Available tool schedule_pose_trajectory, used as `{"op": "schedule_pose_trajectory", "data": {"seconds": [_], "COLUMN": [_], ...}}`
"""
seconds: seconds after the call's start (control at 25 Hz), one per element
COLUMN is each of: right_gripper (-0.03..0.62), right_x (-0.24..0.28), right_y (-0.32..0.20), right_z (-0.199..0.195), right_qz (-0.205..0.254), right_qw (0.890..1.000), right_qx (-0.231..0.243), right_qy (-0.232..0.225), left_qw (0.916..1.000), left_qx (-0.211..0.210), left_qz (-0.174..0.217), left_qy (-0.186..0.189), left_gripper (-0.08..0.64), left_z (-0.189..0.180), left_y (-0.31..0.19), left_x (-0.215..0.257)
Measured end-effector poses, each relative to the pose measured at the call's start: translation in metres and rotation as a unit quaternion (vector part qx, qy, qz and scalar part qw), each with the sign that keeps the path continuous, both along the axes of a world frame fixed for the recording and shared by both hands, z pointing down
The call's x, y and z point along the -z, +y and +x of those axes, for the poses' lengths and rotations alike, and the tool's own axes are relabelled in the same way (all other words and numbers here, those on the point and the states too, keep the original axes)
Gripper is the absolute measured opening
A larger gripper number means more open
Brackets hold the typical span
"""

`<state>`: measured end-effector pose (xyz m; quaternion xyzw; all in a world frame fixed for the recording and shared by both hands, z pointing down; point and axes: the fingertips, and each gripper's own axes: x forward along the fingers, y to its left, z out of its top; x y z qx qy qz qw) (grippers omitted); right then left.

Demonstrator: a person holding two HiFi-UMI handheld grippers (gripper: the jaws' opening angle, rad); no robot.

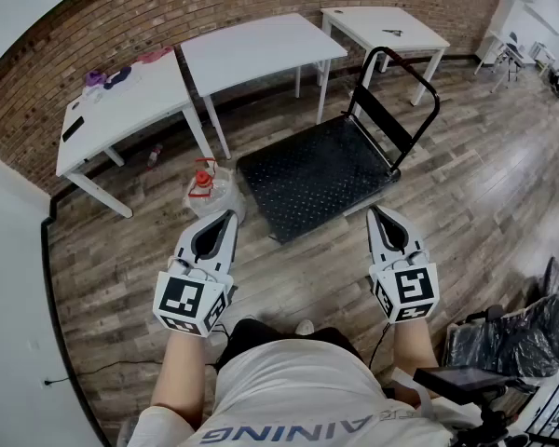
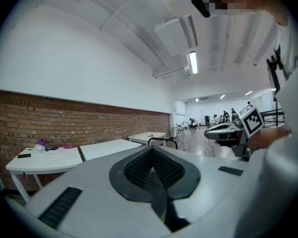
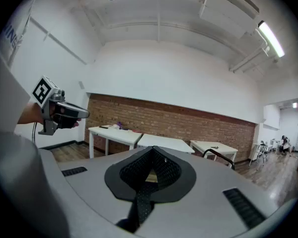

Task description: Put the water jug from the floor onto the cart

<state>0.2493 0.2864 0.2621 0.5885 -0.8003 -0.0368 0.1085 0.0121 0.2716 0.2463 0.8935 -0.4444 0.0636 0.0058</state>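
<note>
The job looks barely begun: gripping, lifting and placing all remain. Nearest, the left tongs (image 1: pixel 227 215) and right tongs (image 1: pixel 373 210) are each pressed together, pinching nothing and touching nothing. Just beyond the left tongs the water jug (image 1: pixel 210 190) stands on the floor (image 1: pixel 121 250), close beside the cart (image 1: pixel 321 170), whose deck carries nothing.
</note>
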Motion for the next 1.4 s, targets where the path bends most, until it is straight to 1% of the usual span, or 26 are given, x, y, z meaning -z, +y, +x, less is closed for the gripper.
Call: {"op": "schedule_pose_trajectory", "data": {"seconds": [0.12,0.24,0.44,0.72,0.96,1.24,1.28,1.32,1.4], "right_gripper": [0.005,0.005,0.005,0.005,0.005,0.005,0.005,0.005,0.005], "right_x": [-0.006,-0.013,-0.012,-0.016,-0.020,-0.032,-0.032,-0.032,-0.030], "right_y": [-0.005,-0.011,-0.025,-0.047,-0.083,-0.141,-0.150,-0.159,-0.178], "right_z": [0.018,0.021,0.019,0.020,0.005,-0.027,-0.034,-0.042,-0.055], "right_qz": [-0.009,-0.016,-0.006,-0.010,-0.015,-0.041,-0.043,-0.044,-0.046], "right_qw": [1.000,1.000,0.999,0.999,0.999,0.998,0.998,0.998,0.997], "right_qx": [0.002,0.015,0.031,0.031,0.030,0.034,0.037,0.040,0.045], "right_qy": [-0.004,-0.010,-0.007,0.000,0.005,0.015,0.020,0.025,0.036], "left_qw": [0.9999,0.9998,1.0000,0.9999,0.9995,0.9981,0.9981,0.9983,0.9980], "left_qx": [-0.002,-0.008,0.001,0.003,0.006,0.021,0.029,0.041,0.062], "left_qz": [-0.010,-0.015,-0.007,-0.011,-0.021,-0.039,-0.038,-0.031,-0.011], "left_qy": [-0.004,-0.010,-0.003,0.010,0.022,0.042,0.039,0.028,-0.011], "left_gripper": [0.002,0.002,0.002,0.002,0.002,0.002,0.002,0.002,0.001], "left_z": [0.017,0.027,0.029,0.027,0.009,-0.029,-0.037,-0.045,-0.060], "left_y": [0.002,0.004,-0.007,-0.034,-0.076,-0.137,-0.147,-0.156,-0.174], "left_x": [-0.007,-0.011,-0.006,-0.012,-0.018,-0.031,-0.032,-0.033,-0.035]}}
